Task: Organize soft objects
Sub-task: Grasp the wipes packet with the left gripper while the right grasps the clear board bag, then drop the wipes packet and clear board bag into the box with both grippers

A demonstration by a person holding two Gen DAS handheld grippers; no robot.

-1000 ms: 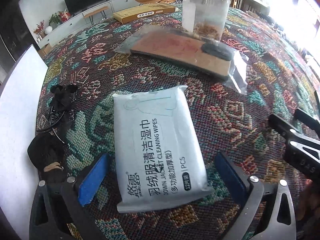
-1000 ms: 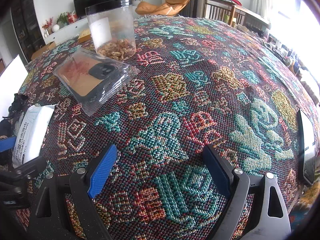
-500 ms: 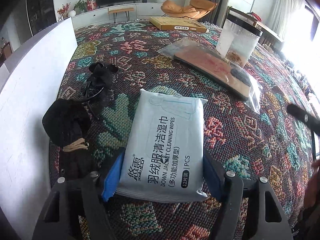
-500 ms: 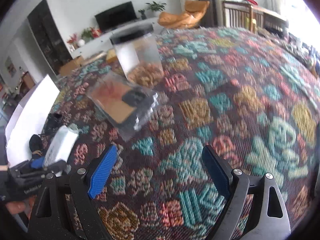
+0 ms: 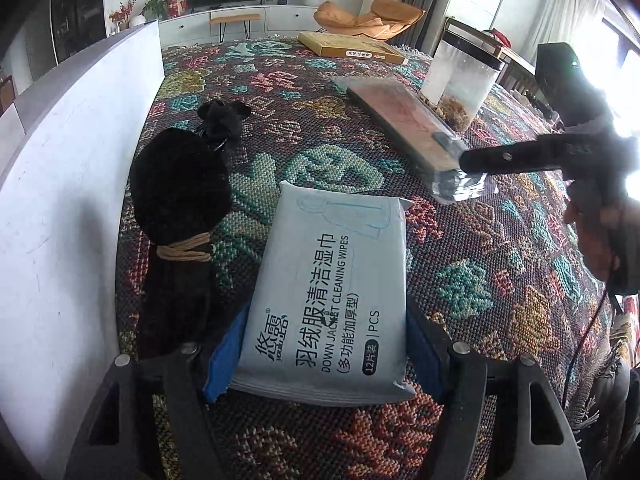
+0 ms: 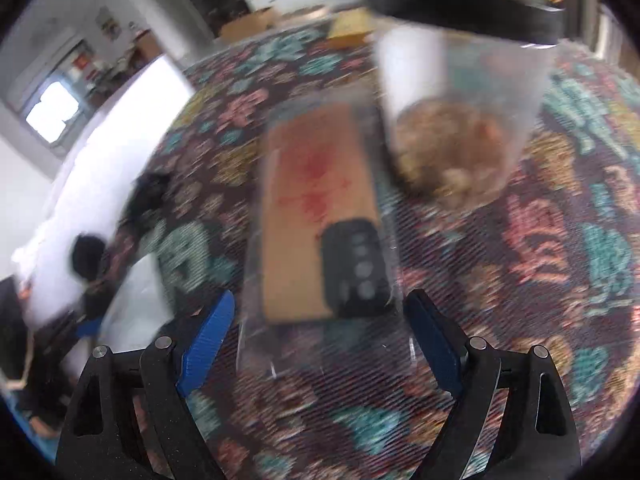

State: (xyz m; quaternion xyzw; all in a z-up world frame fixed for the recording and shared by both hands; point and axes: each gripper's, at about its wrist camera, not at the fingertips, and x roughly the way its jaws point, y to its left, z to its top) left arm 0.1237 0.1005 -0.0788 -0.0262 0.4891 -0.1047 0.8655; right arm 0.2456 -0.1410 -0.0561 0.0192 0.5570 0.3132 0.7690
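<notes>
Wipes pack [image 5: 332,292]: flat on patterned cloth [image 5: 500,280], near end clamped in left gripper [image 5: 326,354], long axis forward. Right gripper [image 6: 320,332]: wide, nothing held, bagged card [image 6: 316,220] straight ahead, lengthwise

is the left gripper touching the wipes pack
Touching. In the left wrist view, the left gripper has both blue pads pressed against the sides of the wipes pack, with no gap visible on either side.
</notes>
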